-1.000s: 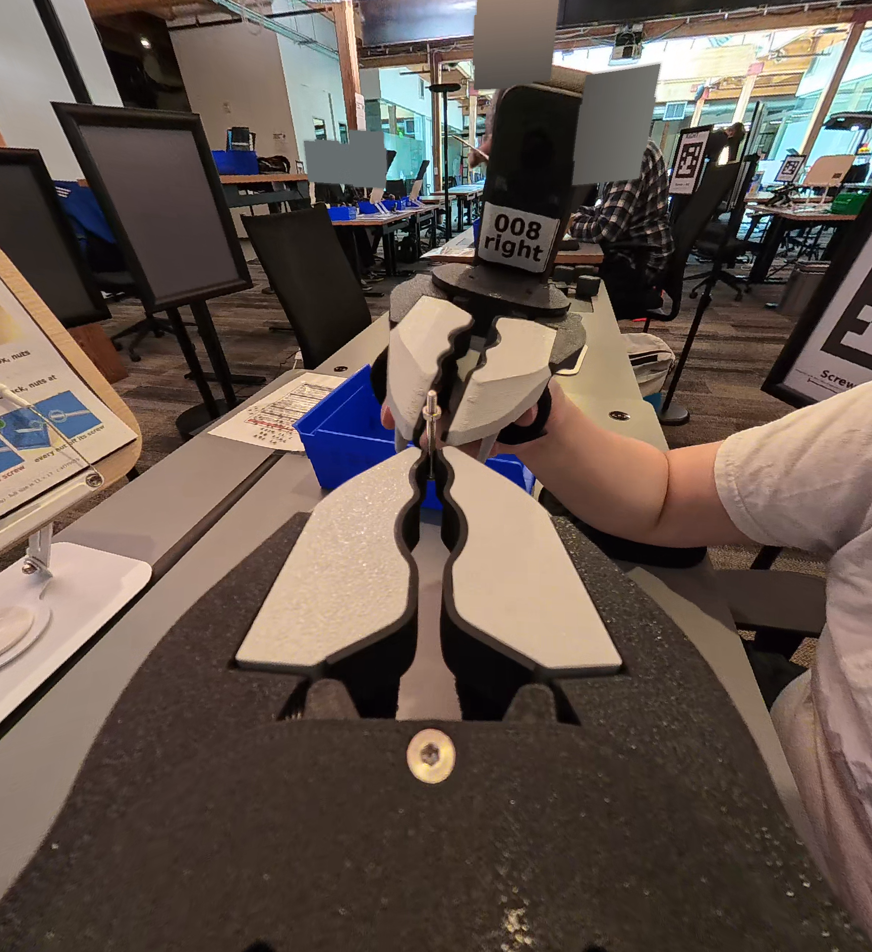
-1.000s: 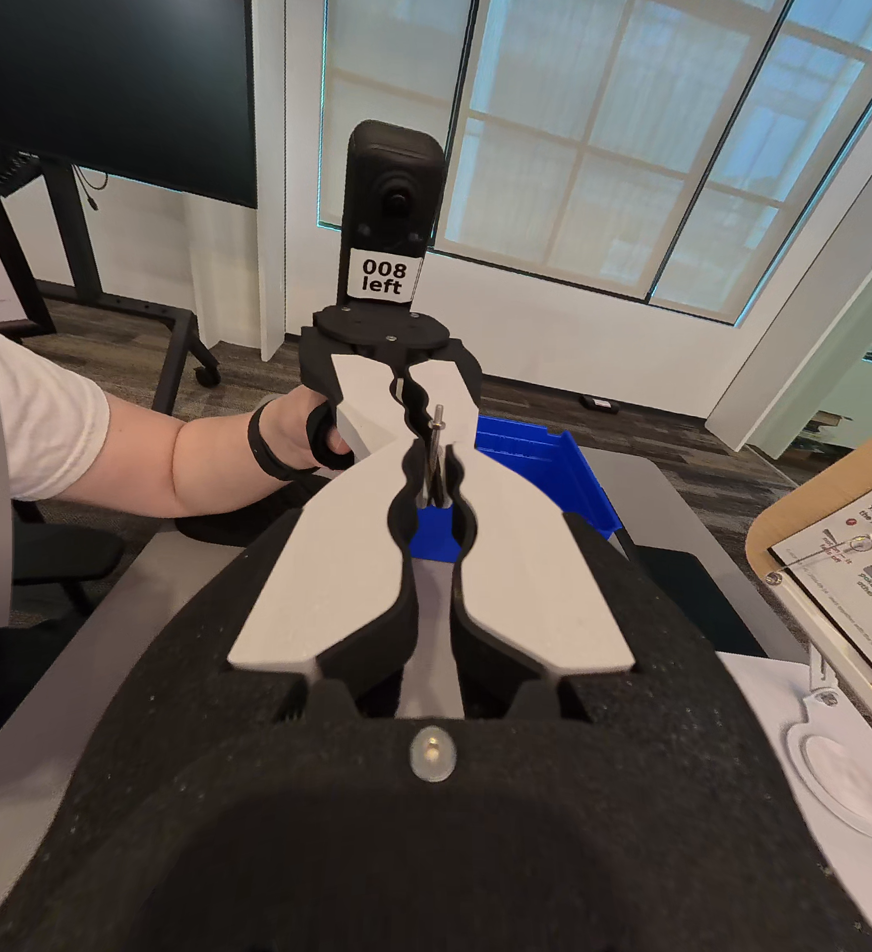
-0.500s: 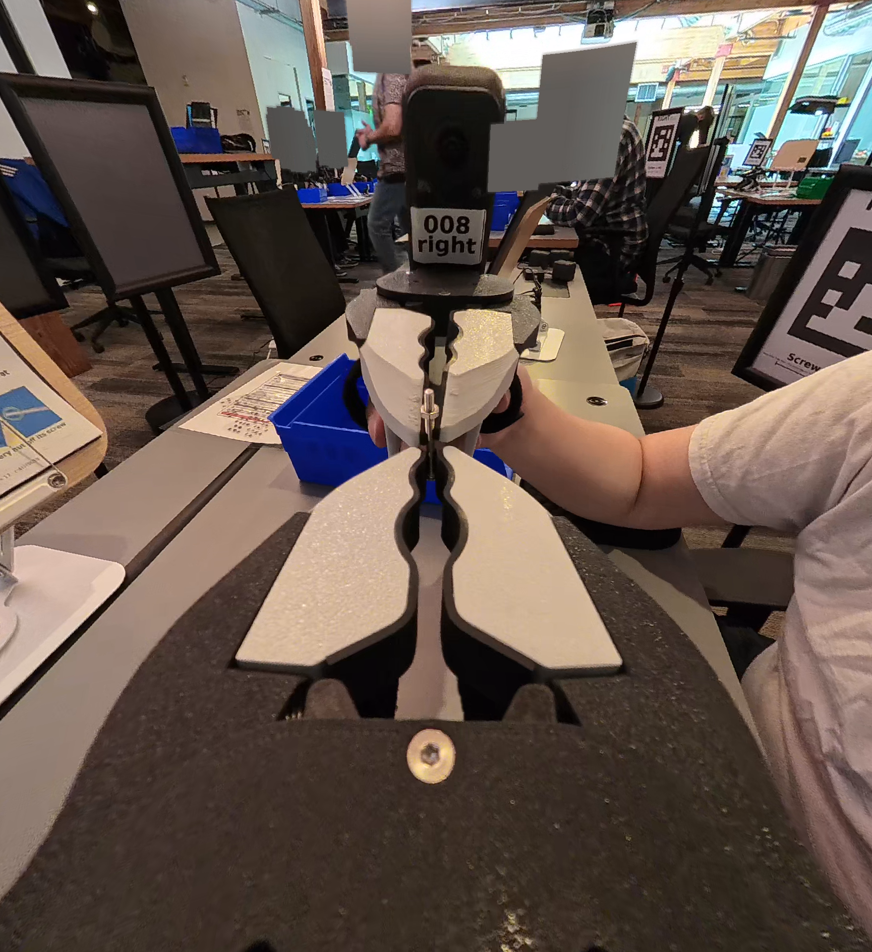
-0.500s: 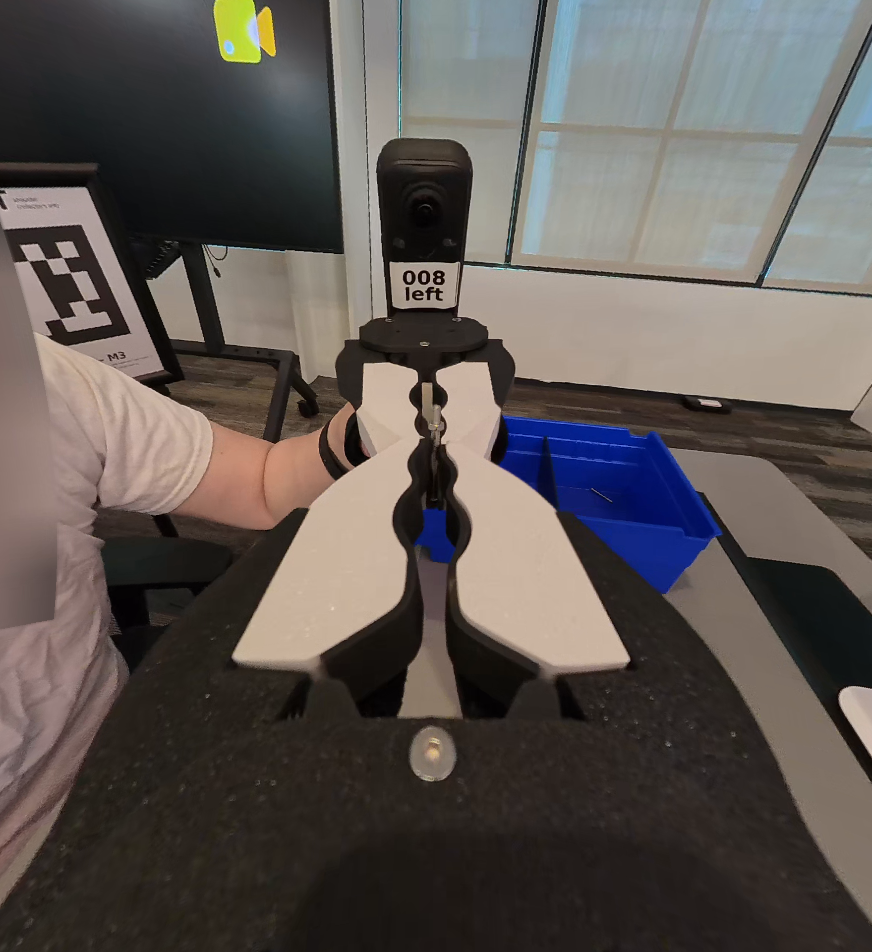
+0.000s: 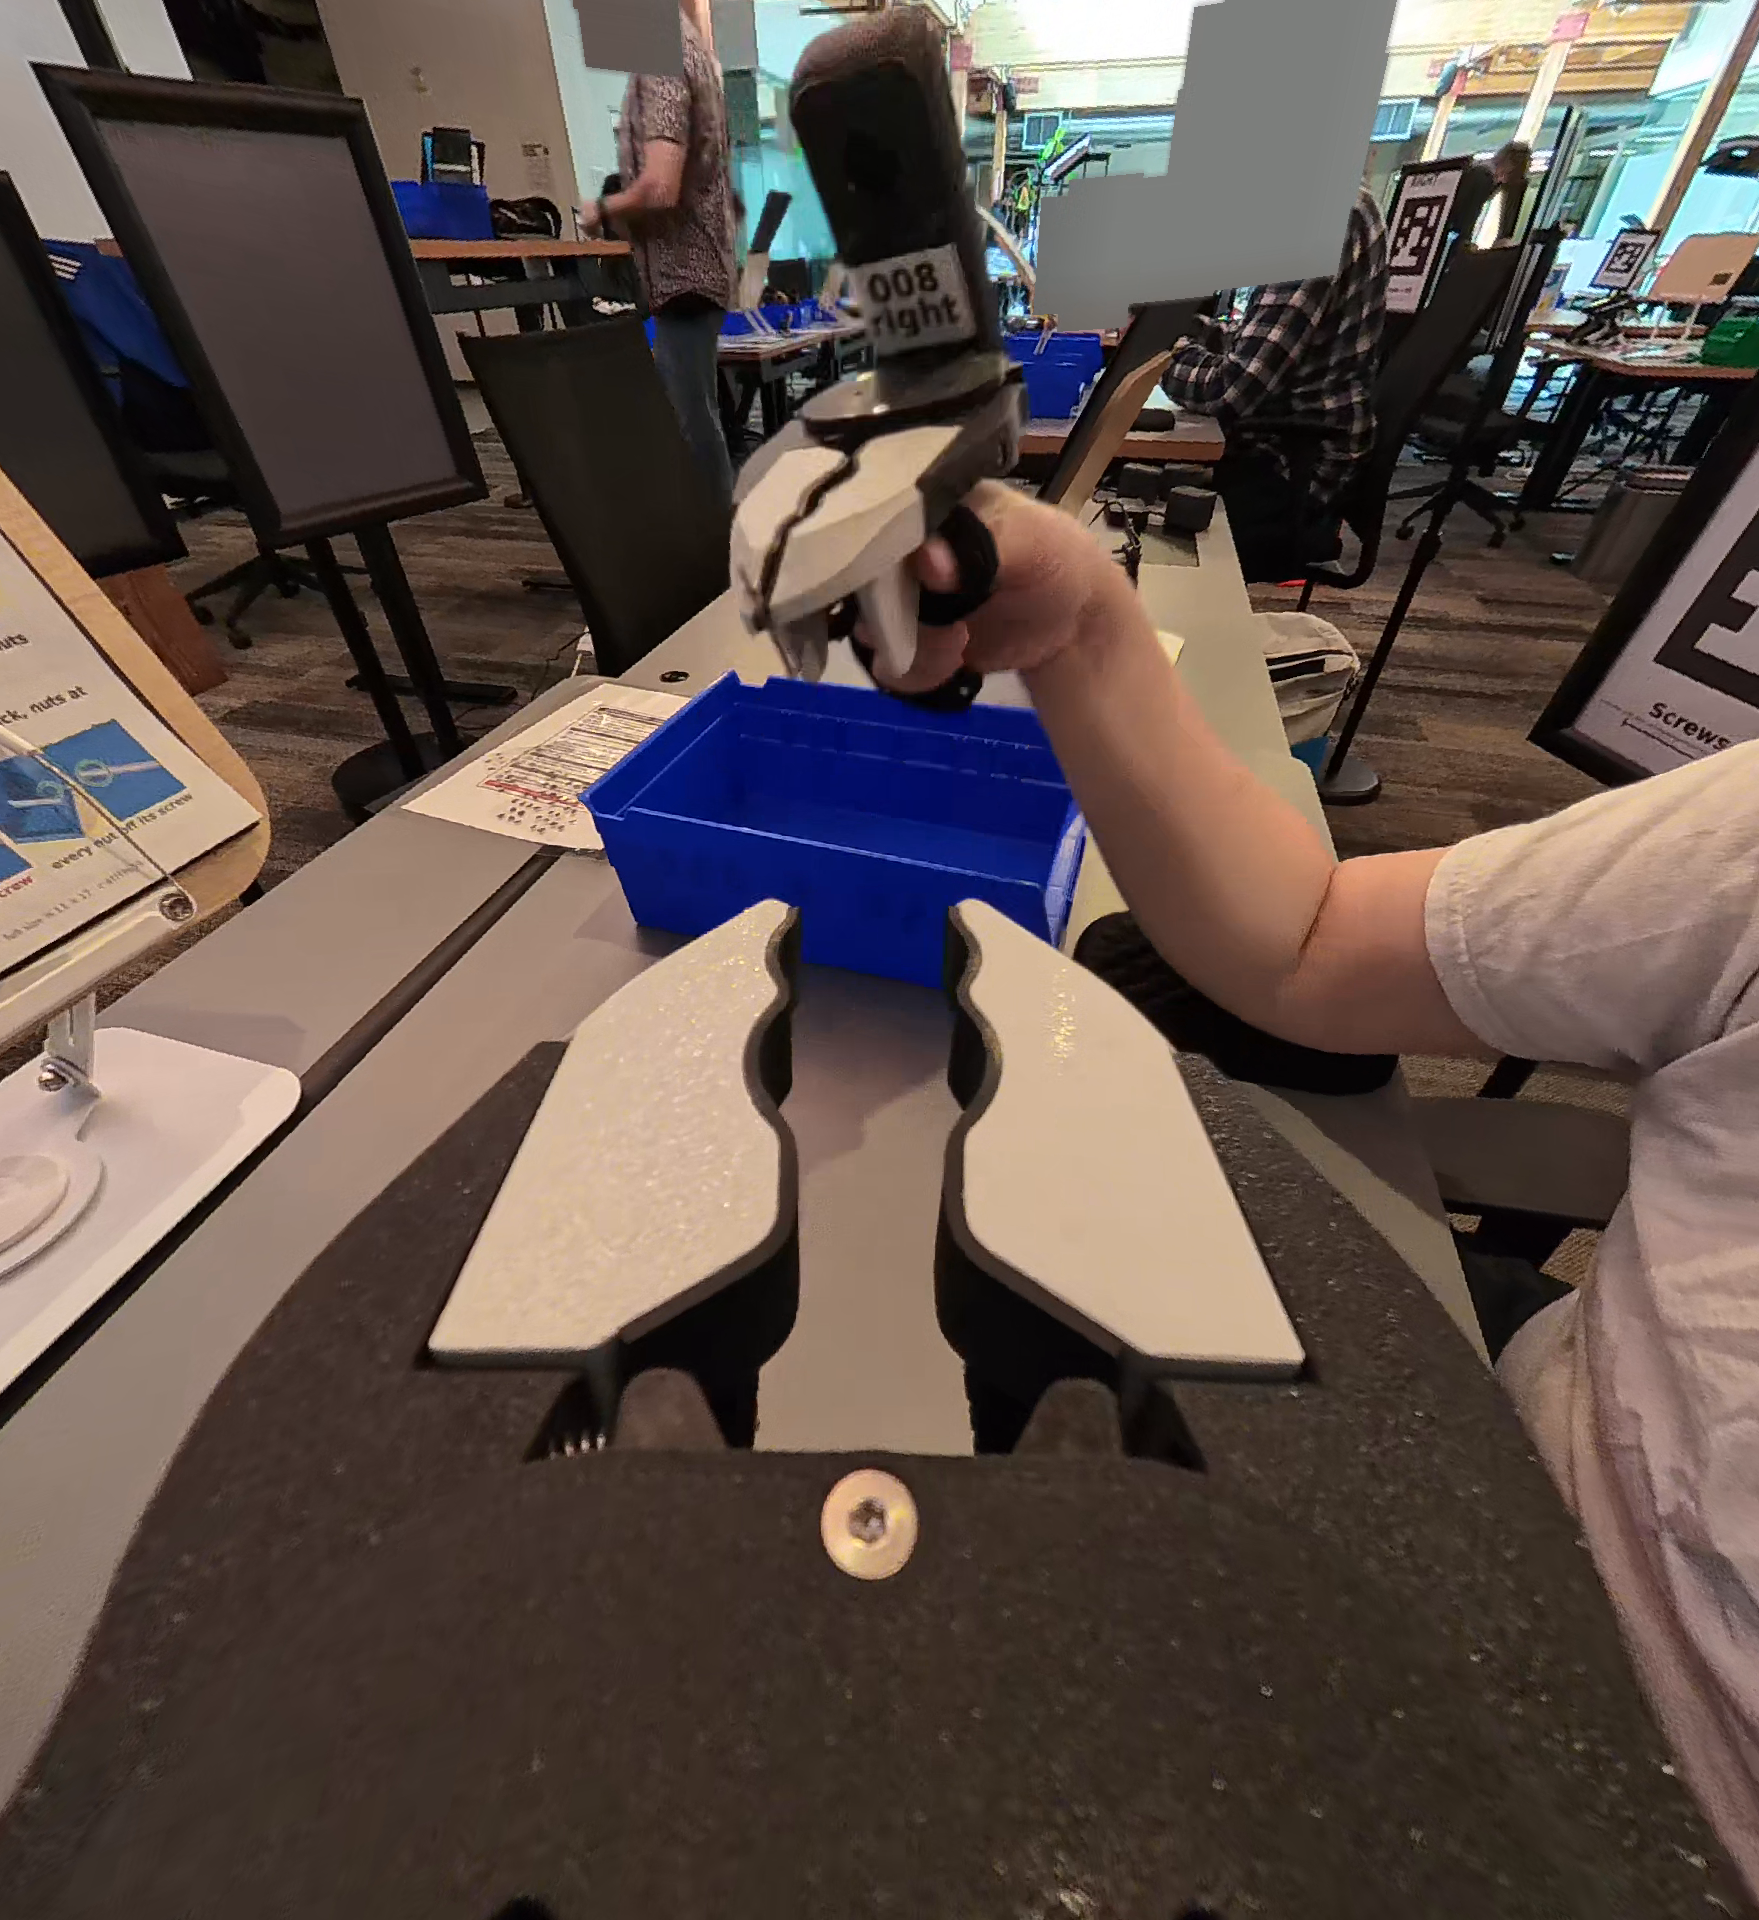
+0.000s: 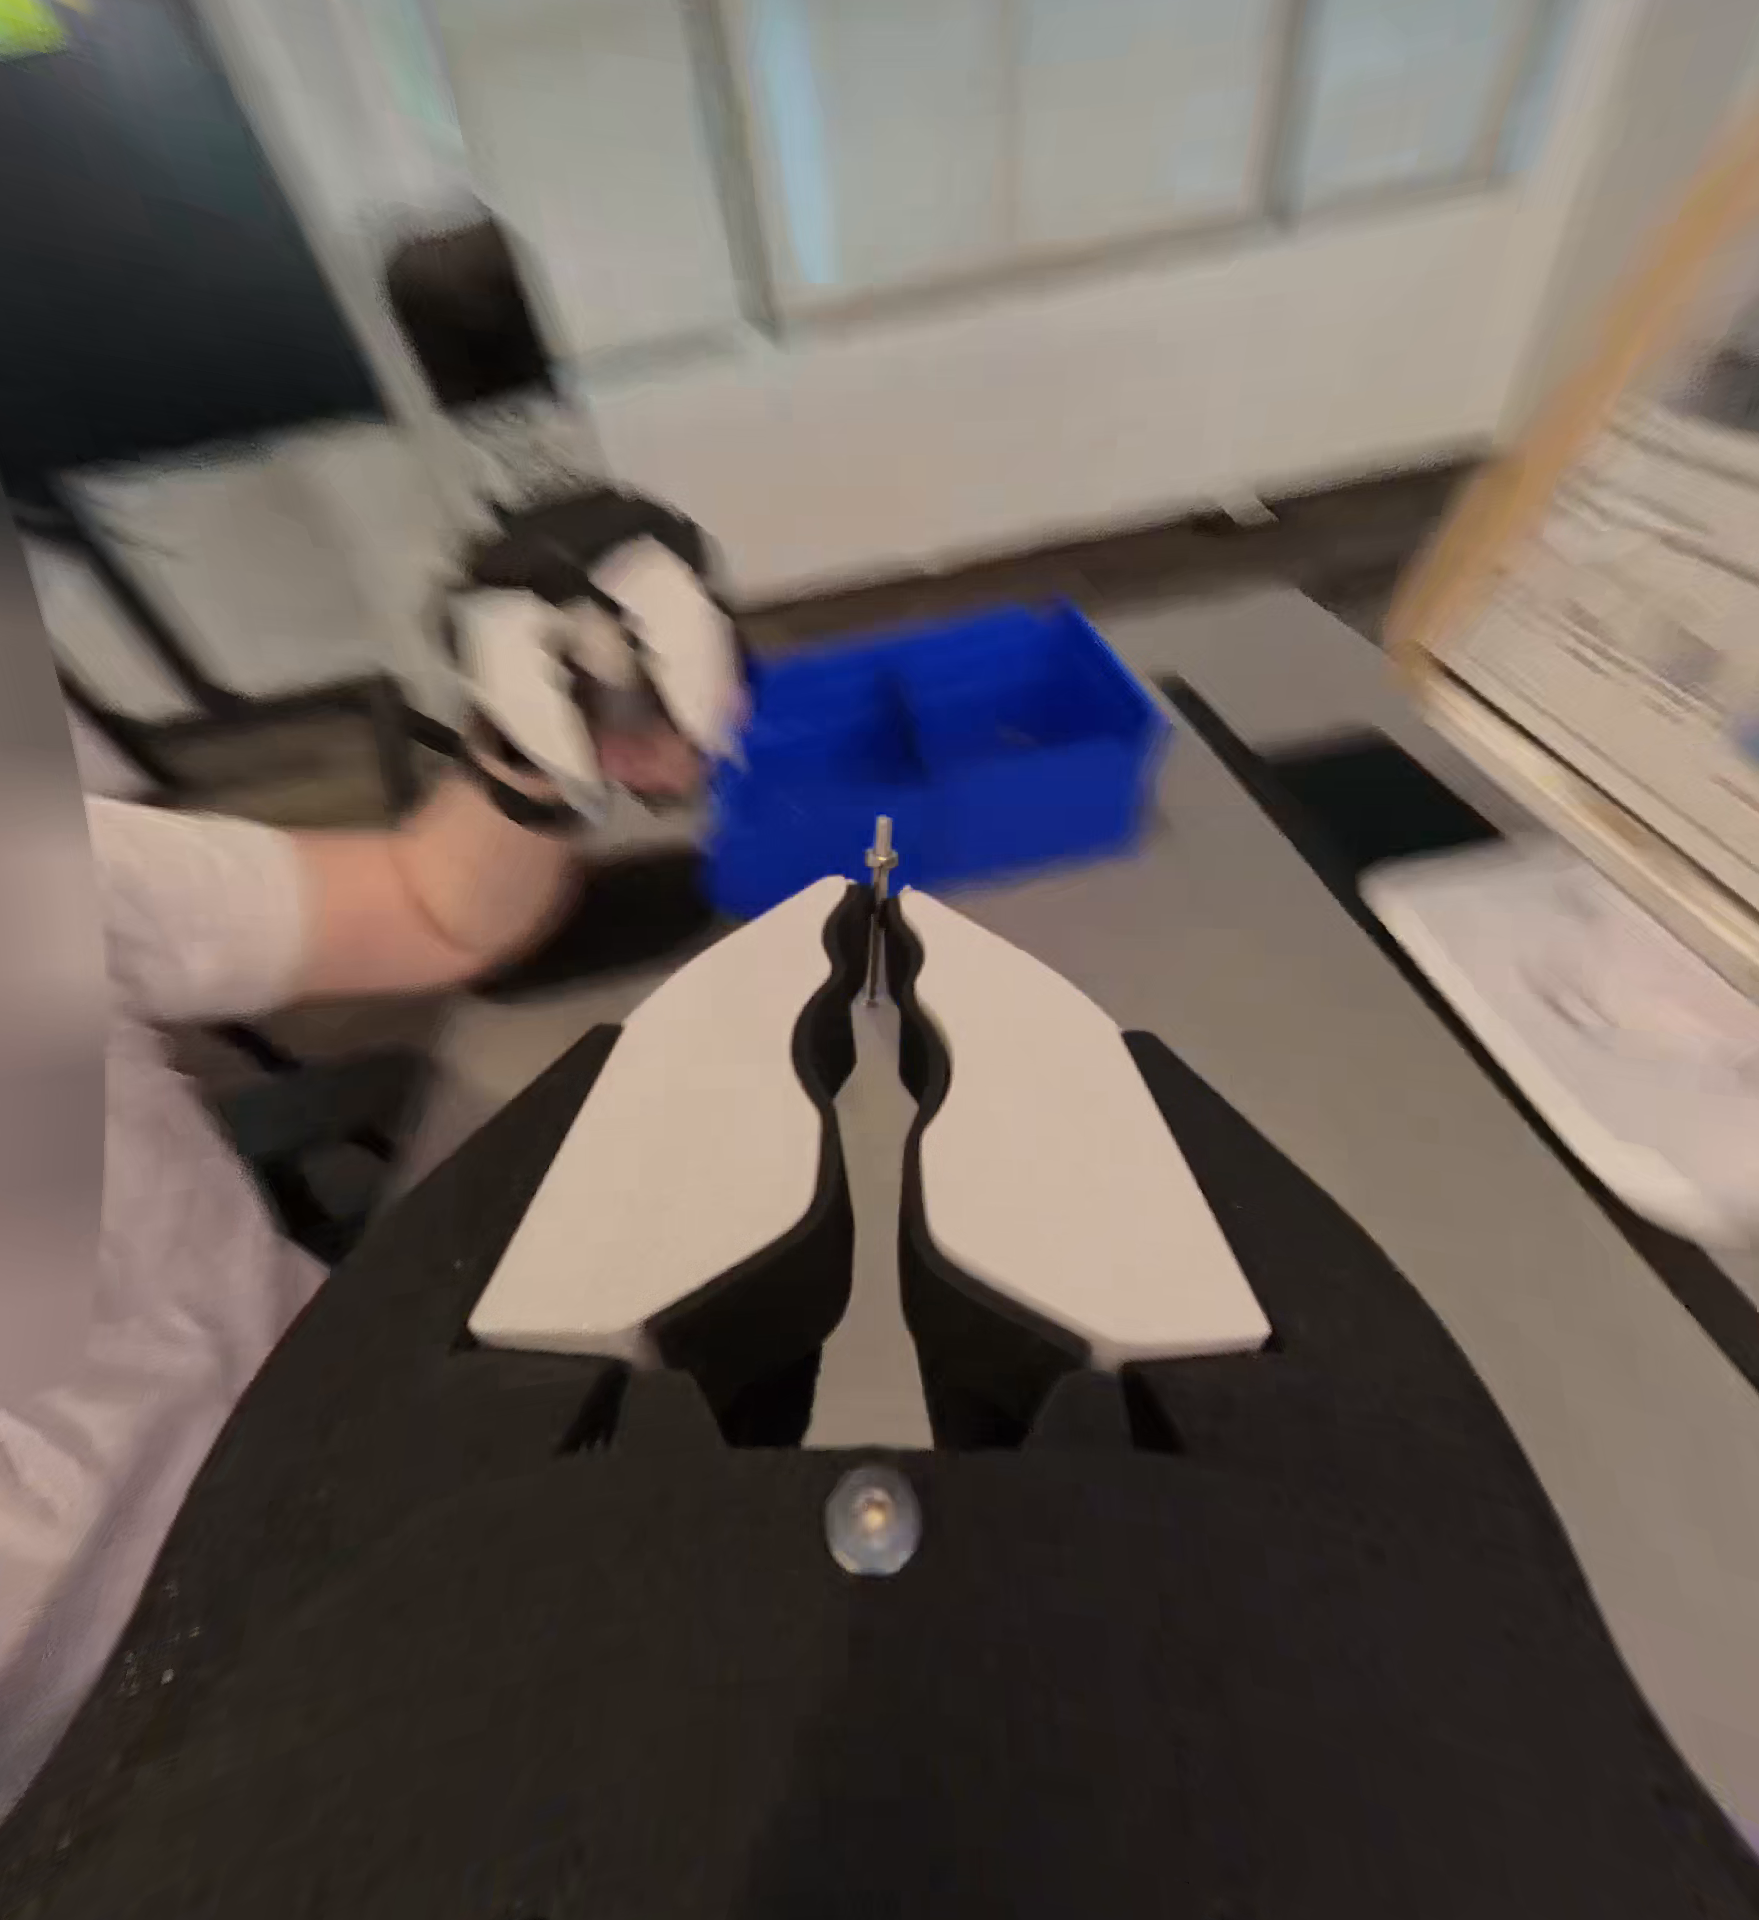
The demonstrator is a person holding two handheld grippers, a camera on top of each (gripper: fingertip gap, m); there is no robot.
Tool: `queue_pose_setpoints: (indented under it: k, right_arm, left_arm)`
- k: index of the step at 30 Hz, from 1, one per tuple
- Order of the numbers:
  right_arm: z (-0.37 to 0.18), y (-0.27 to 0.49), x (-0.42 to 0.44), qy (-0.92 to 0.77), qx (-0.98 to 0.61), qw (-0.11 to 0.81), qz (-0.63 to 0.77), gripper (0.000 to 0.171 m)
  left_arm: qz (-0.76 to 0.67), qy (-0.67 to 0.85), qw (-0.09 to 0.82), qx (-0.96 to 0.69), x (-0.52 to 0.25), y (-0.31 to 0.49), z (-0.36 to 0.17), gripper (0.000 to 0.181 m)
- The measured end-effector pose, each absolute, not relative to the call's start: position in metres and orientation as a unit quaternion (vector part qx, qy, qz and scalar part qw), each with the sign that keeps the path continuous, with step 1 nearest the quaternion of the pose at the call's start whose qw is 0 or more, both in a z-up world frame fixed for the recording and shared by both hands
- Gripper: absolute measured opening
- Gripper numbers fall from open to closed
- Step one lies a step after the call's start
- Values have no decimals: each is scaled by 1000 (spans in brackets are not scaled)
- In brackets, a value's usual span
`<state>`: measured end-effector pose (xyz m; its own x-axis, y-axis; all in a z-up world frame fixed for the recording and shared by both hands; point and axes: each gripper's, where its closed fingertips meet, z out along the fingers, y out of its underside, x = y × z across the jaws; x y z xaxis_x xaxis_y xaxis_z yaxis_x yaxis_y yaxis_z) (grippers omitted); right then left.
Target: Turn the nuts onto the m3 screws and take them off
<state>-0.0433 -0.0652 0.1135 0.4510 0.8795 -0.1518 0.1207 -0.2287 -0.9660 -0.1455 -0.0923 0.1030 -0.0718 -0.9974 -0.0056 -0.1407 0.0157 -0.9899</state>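
Between our right gripper's (image 6: 877, 902) clenched white fingers stands the thin steel M3 screw (image 6: 876, 914), long axis pointing away, small nut (image 6: 880, 858) near its far tip; our left gripper (image 5: 870, 925), released and empty, lies nearer the blue plastic bin (image 5: 854, 831).

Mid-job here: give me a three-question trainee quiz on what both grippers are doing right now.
1. True or false: the left gripper has its jaws apart with nothing between them.
2. Which item does the right gripper hold? A) the screw with a nut on it B) a bare nut C) nothing
3. Fill in: the container on the table in front of both grippers is a ____ bin.

Key
1. True; the left wrist view shows a wide gap between them.
2. A; the screw sticks out past the closed jaws, nut near its tip.
3. Blue; a divider shows inside it in the right wrist view, though that view is blurred.
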Motion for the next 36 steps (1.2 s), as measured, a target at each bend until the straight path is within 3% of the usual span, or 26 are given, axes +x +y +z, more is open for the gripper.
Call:
queue_pose_setpoints:
  k: [3, 7, 14, 33, 36]
  right_arm:
    - [56, -54, 54, -286, -834, 433, 190, 2]
    - [-30, -56, 175, -83, -958, 269, 58, 3]
    - [-126, -62, 241, 49, -993, 107, 21, 3]
    - [-161, -88, 271, 98, -995, 34, 0, 3]
    - [-160, -88, 269, 94, -995, 34, 7, 6]
  left_arm:
    - [-464, 558, 454, -517, -148, -92, 103, 24]
    - [-458, 559, 453, -522, -148, -91, 102, 23]
    - [-456, 555, 447, -532, -146, -87, 97, 22]
    - [-453, 557, 444, -536, -146, -85, 95, 20]
    - [-447, 542, 457, -545, -148, -78, 98, 29]
